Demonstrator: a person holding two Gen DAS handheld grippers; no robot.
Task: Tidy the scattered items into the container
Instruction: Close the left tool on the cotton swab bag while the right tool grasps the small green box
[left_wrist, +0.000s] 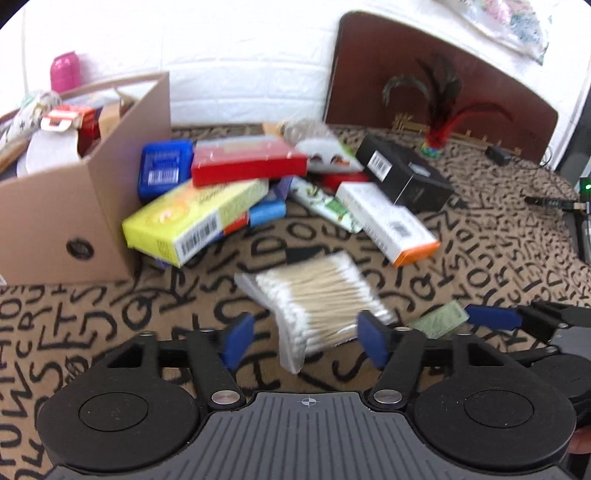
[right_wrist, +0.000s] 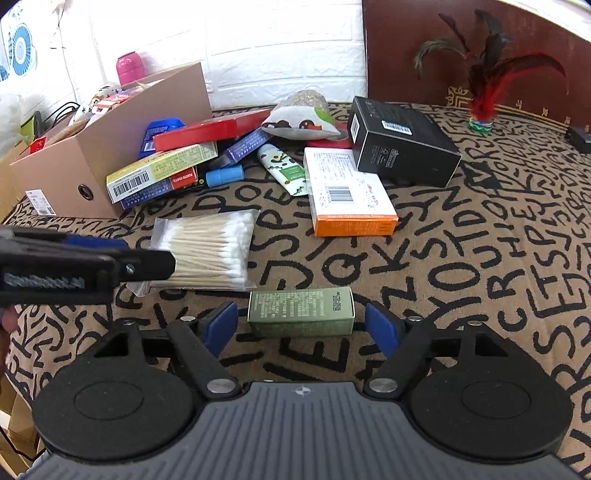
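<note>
Your right claw (right_wrist: 301, 328): spread, green carton (right_wrist: 301, 310) lying crosswise between the pads, untouched. Your left claw (left_wrist: 304, 339): spread over the cotton-swab pack (left_wrist: 317, 299). Cardboard box (right_wrist: 110, 147) far left, boxes piled beside it.

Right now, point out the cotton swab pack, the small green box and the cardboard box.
cotton swab pack (right_wrist: 210, 251), right wrist view, middle of the wooden sticks
small green box (right_wrist: 301, 308), right wrist view, printed top face
cardboard box (left_wrist: 70, 206), left wrist view, near side wall
</note>
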